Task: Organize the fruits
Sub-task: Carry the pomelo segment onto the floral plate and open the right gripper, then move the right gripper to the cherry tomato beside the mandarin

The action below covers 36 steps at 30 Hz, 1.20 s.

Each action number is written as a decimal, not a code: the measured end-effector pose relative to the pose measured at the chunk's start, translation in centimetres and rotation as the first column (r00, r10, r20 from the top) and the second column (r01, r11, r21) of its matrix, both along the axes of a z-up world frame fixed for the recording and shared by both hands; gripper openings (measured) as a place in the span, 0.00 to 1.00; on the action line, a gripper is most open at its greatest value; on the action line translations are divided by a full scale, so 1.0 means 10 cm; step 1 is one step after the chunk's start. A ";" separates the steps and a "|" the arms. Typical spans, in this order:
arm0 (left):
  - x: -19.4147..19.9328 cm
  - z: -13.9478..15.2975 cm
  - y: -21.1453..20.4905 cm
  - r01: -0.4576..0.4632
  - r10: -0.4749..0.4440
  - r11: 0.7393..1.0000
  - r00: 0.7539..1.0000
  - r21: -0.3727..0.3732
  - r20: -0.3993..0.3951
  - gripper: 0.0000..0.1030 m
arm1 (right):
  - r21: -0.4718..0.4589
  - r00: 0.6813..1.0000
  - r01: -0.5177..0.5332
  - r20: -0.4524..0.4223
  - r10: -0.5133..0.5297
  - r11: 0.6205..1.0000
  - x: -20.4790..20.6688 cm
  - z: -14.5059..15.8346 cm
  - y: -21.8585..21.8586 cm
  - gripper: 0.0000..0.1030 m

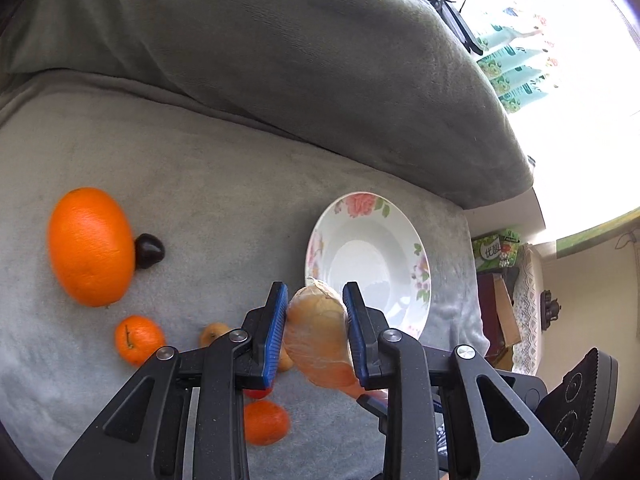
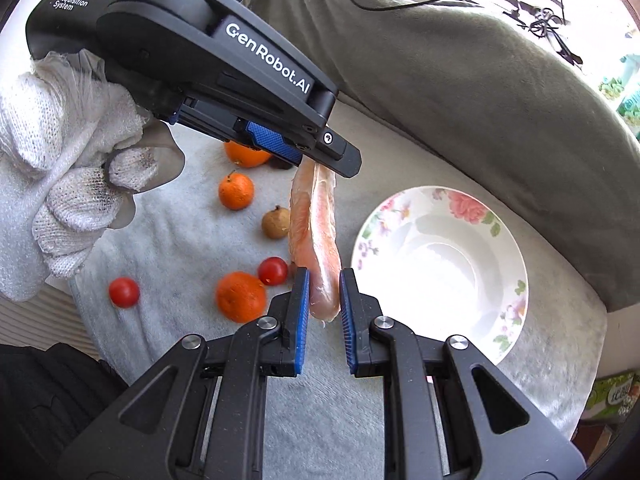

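Note:
My left gripper (image 1: 315,300) is shut on a peeled pale-orange citrus segment (image 1: 318,340) and holds it above the grey cloth, just left of a white floral plate (image 1: 404,224). In the right wrist view the segment (image 2: 314,236) hangs from the left gripper (image 2: 320,156). Its lower end sits between the pads of my right gripper (image 2: 325,294), with narrow gaps on both sides. The plate (image 2: 512,256) lies to the right, empty. A large orange (image 1: 91,246), a dark cherry (image 1: 149,251) and small mandarins (image 1: 139,340) lie on the cloth.
Two cherry tomatoes (image 2: 124,292), a mandarin (image 2: 241,297), another mandarin (image 2: 236,191) and a brown longan (image 2: 276,222) lie left of the segment. A grey cushion (image 1: 320,60) rises behind the plate. The cloth's edge drops off to the right, by a green packet (image 1: 496,248).

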<state>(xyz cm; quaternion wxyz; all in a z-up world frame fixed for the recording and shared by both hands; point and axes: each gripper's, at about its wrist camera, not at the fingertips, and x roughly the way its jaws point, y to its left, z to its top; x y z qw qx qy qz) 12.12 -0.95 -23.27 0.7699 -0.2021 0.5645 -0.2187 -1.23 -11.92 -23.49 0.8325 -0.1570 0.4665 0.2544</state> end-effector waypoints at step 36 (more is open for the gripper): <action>-0.09 0.10 0.35 -0.073 0.064 0.983 0.996 0.168 0.059 0.40 | 0.081 0.979 0.204 -0.044 -0.201 0.976 0.19 0.07 -0.68 0.63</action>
